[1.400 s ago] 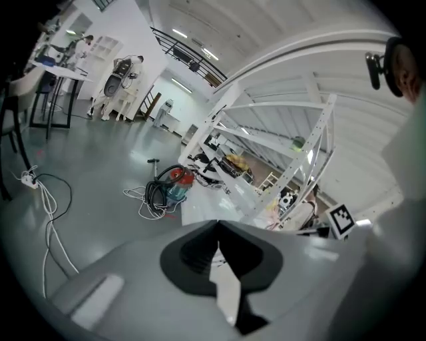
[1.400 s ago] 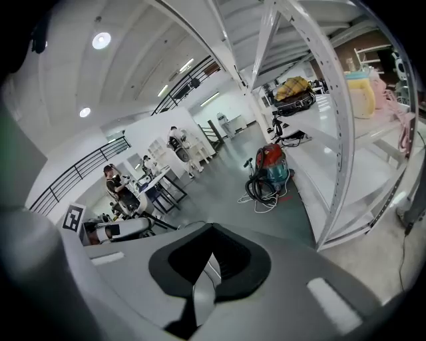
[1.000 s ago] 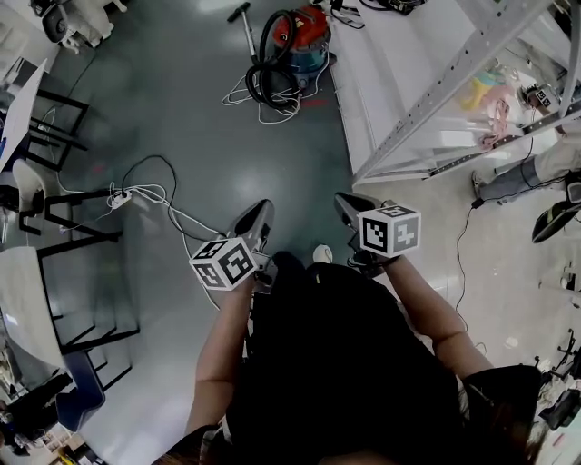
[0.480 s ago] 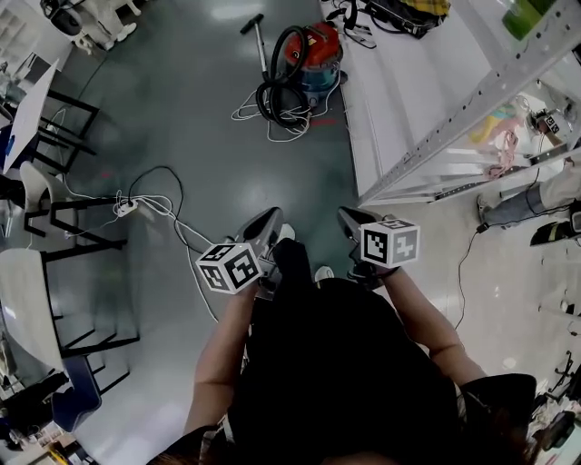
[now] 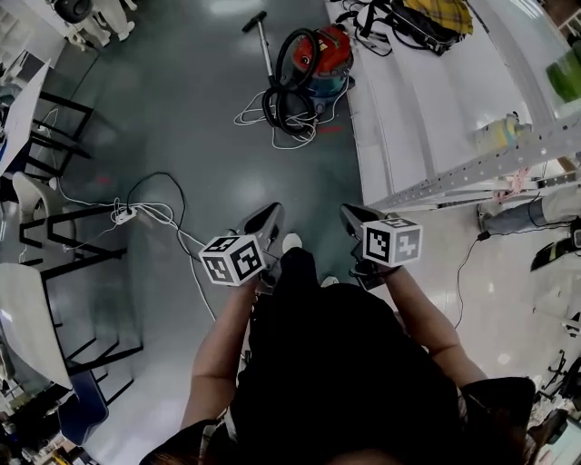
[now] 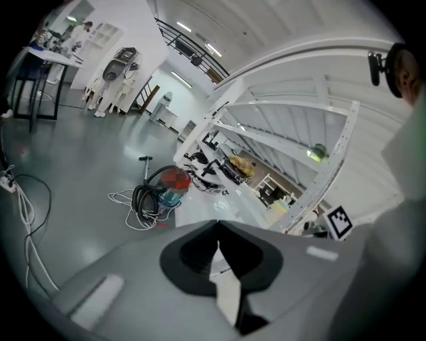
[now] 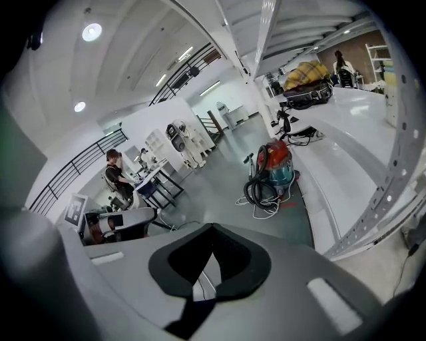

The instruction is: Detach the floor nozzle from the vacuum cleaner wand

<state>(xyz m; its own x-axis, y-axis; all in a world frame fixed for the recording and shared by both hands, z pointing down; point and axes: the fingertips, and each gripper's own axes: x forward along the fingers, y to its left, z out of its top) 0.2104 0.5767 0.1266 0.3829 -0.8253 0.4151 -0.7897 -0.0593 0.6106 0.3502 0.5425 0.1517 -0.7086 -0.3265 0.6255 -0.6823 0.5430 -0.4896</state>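
Across the grey floor (image 5: 182,136), the wand (image 5: 264,50) stands upright, floor nozzle (image 5: 254,20) topmost.

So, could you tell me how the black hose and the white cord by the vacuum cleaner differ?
The hose is black and thick; the cord is white and thin. The hose is coiled in loops against the vacuum cleaner; the cord sprawls loosely over the floor. Both lie beside it.
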